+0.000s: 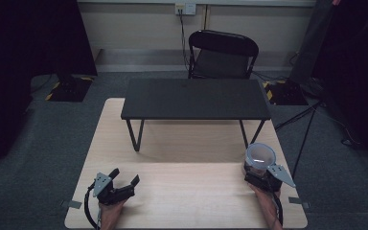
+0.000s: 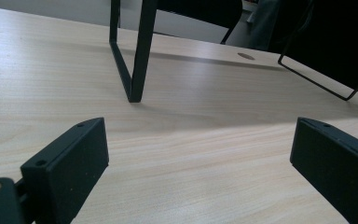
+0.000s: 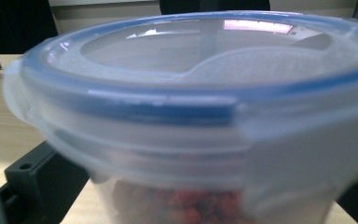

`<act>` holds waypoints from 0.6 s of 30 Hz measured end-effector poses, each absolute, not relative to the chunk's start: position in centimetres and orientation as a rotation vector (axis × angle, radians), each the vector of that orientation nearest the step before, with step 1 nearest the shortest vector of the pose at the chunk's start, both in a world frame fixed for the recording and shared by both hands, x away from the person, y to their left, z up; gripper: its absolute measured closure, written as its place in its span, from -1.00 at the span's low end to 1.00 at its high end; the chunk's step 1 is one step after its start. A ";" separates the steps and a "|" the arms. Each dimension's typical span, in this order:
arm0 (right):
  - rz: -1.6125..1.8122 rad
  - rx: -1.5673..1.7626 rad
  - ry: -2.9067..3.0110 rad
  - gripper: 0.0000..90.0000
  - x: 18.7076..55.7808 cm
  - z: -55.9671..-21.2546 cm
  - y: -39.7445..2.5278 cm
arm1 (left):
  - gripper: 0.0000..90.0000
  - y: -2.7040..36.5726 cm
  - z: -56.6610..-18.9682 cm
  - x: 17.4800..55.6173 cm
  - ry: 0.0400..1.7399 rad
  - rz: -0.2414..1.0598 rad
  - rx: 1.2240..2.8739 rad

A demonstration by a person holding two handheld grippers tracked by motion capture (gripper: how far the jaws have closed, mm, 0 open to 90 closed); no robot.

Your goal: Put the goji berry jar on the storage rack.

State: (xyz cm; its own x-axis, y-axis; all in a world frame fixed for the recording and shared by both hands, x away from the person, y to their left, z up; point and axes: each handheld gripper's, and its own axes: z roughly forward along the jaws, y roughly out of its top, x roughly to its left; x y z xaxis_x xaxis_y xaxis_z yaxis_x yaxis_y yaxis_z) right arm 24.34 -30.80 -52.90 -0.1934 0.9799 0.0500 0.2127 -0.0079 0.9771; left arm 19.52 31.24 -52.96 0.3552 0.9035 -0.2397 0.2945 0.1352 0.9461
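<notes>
A clear round plastic container [image 1: 260, 157] with a blue-rimmed lid stands near the table's right edge. My right gripper [image 1: 258, 173] comes from below and is shut on it. In the right gripper view the container [image 3: 200, 93] sits very close, with reddish-brown pieces showing through its wall. One black jaw presses its lower left and the other shows dark at the lower right. I cannot tell if the container rests on the table or is raised. My left gripper [image 1: 125, 176] is near the front left of the table, open, with bare wood between its fingers [image 2: 70, 163].
A low black riser [image 1: 195, 98] on thin metal legs [image 2: 135, 60] spans the far half of the light wooden table [image 1: 187, 191]. A black chair [image 1: 223, 55] stands behind the table. Stands and cables are on the floor at both sides.
</notes>
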 end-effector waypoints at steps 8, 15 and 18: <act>1.299 1.211 1.570 -1.00 26.2 -53.0 -32.0 | -0.92 31.3 -53.1 19.4 1.176 0.632 1.401; 1.275 1.259 1.555 -0.99 26.0 -52.3 -31.5 | -0.91 31.3 -53.1 19.4 1.171 0.636 1.397; 1.292 1.272 1.546 -0.99 25.9 -52.3 -31.8 | -0.91 31.2 -53.2 19.3 1.171 0.639 1.394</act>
State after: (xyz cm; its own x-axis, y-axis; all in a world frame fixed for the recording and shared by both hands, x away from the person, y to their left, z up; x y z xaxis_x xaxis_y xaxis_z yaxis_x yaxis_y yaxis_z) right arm 25.90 -31.80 -52.31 -0.2339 0.9708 0.0533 0.2251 0.0007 0.9743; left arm 19.32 31.25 -53.17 0.3541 0.9024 -0.2455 0.2827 0.1470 0.9479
